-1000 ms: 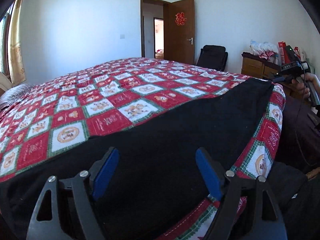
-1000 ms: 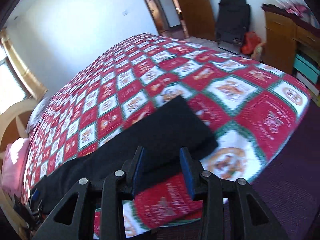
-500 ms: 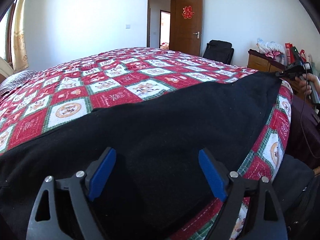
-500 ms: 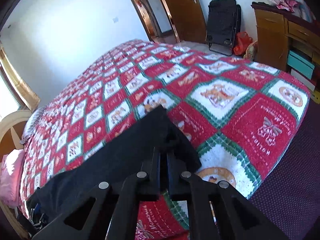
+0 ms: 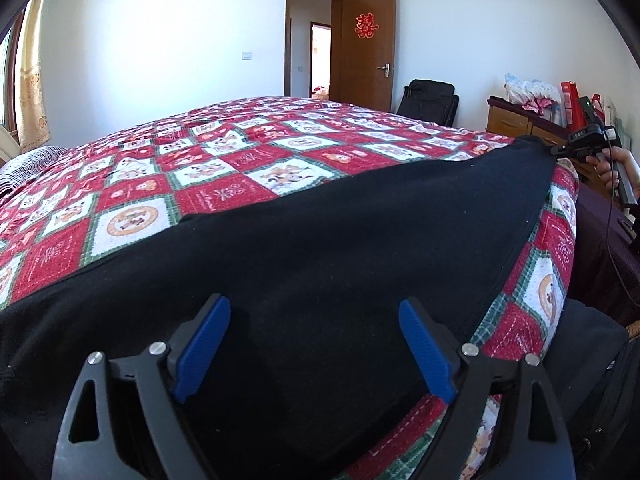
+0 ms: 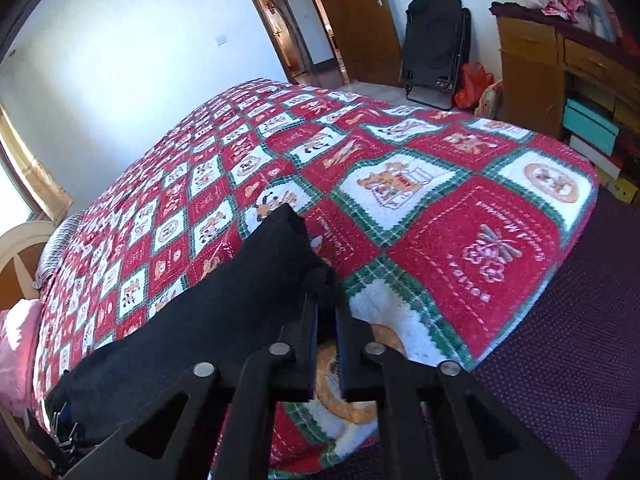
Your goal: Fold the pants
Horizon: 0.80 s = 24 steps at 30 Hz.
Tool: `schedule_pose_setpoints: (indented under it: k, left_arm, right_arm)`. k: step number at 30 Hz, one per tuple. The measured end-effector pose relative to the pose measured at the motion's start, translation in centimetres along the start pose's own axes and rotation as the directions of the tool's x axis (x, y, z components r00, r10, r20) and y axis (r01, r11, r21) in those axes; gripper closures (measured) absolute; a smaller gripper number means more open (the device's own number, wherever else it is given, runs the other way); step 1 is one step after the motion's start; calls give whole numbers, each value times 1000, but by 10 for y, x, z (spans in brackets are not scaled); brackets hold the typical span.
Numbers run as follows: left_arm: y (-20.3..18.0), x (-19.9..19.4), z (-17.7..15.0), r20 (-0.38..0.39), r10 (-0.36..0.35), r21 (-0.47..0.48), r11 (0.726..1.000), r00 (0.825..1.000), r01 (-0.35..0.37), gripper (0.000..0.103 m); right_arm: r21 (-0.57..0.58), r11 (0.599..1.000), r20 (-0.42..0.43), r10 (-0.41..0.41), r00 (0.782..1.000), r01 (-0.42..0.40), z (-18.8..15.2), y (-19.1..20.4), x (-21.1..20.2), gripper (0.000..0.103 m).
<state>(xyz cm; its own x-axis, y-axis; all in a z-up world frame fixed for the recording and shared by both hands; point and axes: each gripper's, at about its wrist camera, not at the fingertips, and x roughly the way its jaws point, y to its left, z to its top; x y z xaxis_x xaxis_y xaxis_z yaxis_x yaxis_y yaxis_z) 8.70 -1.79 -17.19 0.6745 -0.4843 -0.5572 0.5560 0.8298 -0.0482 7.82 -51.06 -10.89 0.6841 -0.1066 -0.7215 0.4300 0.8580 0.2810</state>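
Observation:
Black pants [image 5: 340, 248] lie stretched along the near edge of a bed with a red, white and green patterned blanket [image 5: 224, 176]. My left gripper [image 5: 314, 344] is open, its blue pads low over the pants' near end without holding it. My right gripper [image 6: 326, 312] is shut on the far end of the pants [image 6: 224, 312], with bunched cloth pinched between the fingertips and lifted a little off the blanket [image 6: 460, 216]. It also shows in the left wrist view [image 5: 576, 146], held by a hand at the pants' far corner.
A wooden dresser [image 6: 560, 80] with clutter stands right of the bed. A black folded chair [image 6: 436, 44] leans by the open brown door [image 5: 370, 44]. A pink pillow [image 6: 16, 344] lies at the bed's left end. Dark purple floor covering [image 6: 560, 360] runs along the near side.
My right gripper shut on the pants' end and raised it slightly. My left gripper stayed open and moved lower and closer over the pants' other end.

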Motion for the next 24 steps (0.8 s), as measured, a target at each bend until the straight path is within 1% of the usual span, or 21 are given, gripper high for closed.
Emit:
schedule_pose_setpoints:
  k: [1, 2, 3, 4, 6, 7, 9, 11, 13, 14, 15, 16, 17, 18, 19, 21, 22, 23, 24]
  left_arm:
    - [0, 0, 0, 0, -1, 0, 1000, 1000, 1, 13]
    - [0, 0, 0, 1, -2, 0, 1000, 1000, 2, 13]
    - [0, 0, 0, 1, -1, 0, 1000, 1000, 1, 13]
    - [0, 0, 0, 1, 0, 2, 1000, 1000, 0, 13]
    - [-1, 1, 0, -3, 4, 9, 1000, 1000, -4, 12]
    - [-2, 1, 1, -6, 6, 14, 1000, 1000, -6, 11]
    - [-3, 2, 0, -9, 10, 21, 1000, 1000, -10, 10]
    - [-3, 2, 0, -9, 12, 25, 1000, 1000, -12, 9]
    - [-3, 2, -1, -7, 9, 24, 1000, 1000, -9, 9]
    - [-3, 1, -1, -6, 7, 23, 1000, 1000, -7, 9]
    - [-2, 1, -1, -4, 6, 23, 1000, 1000, -5, 9]
    - [-2, 1, -1, -3, 5, 23, 1000, 1000, -5, 9]
    - [-2, 2, -2, -2, 5, 24, 1000, 1000, -5, 9]
    - [-2, 2, -2, -2, 5, 25, 1000, 1000, -5, 9]
    - [-3, 2, -2, -2, 6, 27, 1000, 1000, -6, 8]
    - [-5, 2, -2, -2, 12, 32, 999, 1000, -12, 8]
    - [-5, 3, -2, -2, 16, 35, 999, 1000, -16, 8]
    - [-6, 3, -2, -2, 21, 38, 999, 1000, -21, 8]
    - [-7, 3, -2, -2, 27, 42, 999, 1000, -27, 8]
  right_arm:
    - [0, 999, 33, -48, 998, 48, 1, 1, -8, 60]
    - [-5, 997, 73, -83, 994, 83, 1, 2, -16, 55]
    - [-15, 994, 124, -105, 987, 107, 4, 5, -26, 55]
    - [-29, 993, 153, -105, 983, 110, 7, 8, -32, 55]
    - [-73, 993, 159, -80, 984, 93, 17, 19, -34, 55]
    - [-98, 992, 145, -67, 987, 82, 25, 27, -30, 55]
    - [-106, 993, 104, -36, 994, 48, 40, 34, -14, 55]
    - [-90, 996, -27, -27, 999, 25, 58, 36, 22, 55]
    - [-63, 998, -96, -26, 995, 20, 65, 33, 49, 55]
    - [-59, 998, -150, -30, 988, 21, 67, 31, 63, 55]
    - [-42, 999, -199, -14, 980, 6, 67, 28, 76, 58]
    - [-32, 999, -208, 7, 978, -14, 65, 25, 80, 83]
    - [-43, 999, -209, 24, 978, -33, 64, 27, 80, 95]
    - [-60, 997, -204, 42, 978, -56, 62, 31, 76, 95]
    - [-76, 995, -175, 54, 983, -68, 61, 34, 67, 96]
    - [-80, 992, -68, 91, 994, -96, 62, 36, 42, 97]
    - [-77, 991, -15, 105, 994, -106, 63, 35, 31, 97]
    - [-70, 992, 15, 108, 994, -107, 64, 33, 26, 97]
    - [-58, 994, 8, 89, 996, -88, 64, 29, 29, 97]
